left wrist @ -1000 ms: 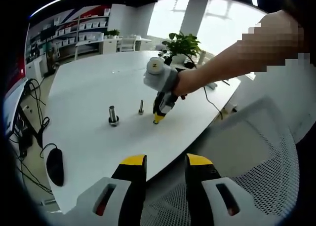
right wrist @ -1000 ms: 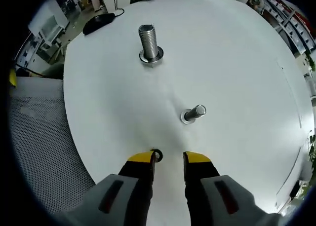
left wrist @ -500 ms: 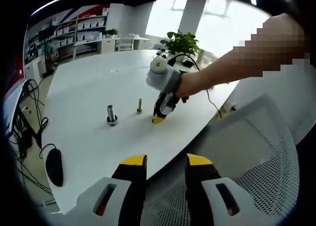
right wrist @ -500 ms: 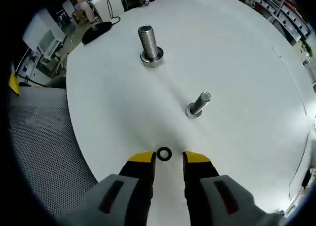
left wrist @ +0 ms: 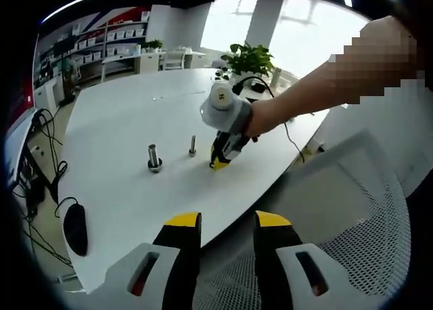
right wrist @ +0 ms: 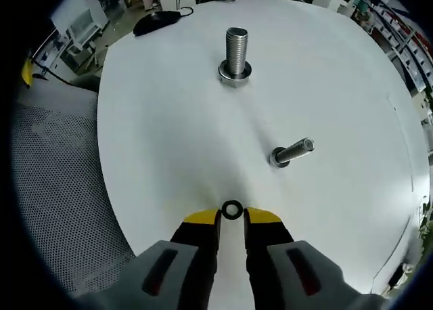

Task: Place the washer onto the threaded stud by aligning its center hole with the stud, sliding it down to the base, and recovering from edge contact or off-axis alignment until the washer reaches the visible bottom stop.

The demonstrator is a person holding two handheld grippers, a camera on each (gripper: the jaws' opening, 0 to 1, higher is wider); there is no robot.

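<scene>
Black ring washer (right wrist: 231, 210) between yellow-tipped right tongs (right wrist: 232, 216).

Daylight from the windows (left wrist: 298, 36) floods the left gripper view — those panes are blown out to white. The table (right wrist: 176, 127) reads evenly bright in the right gripper view, with soft, faint shadows beside the studs (right wrist: 235, 53). Fisheye curvature bends the edges — focus softens toward the rim.
</scene>
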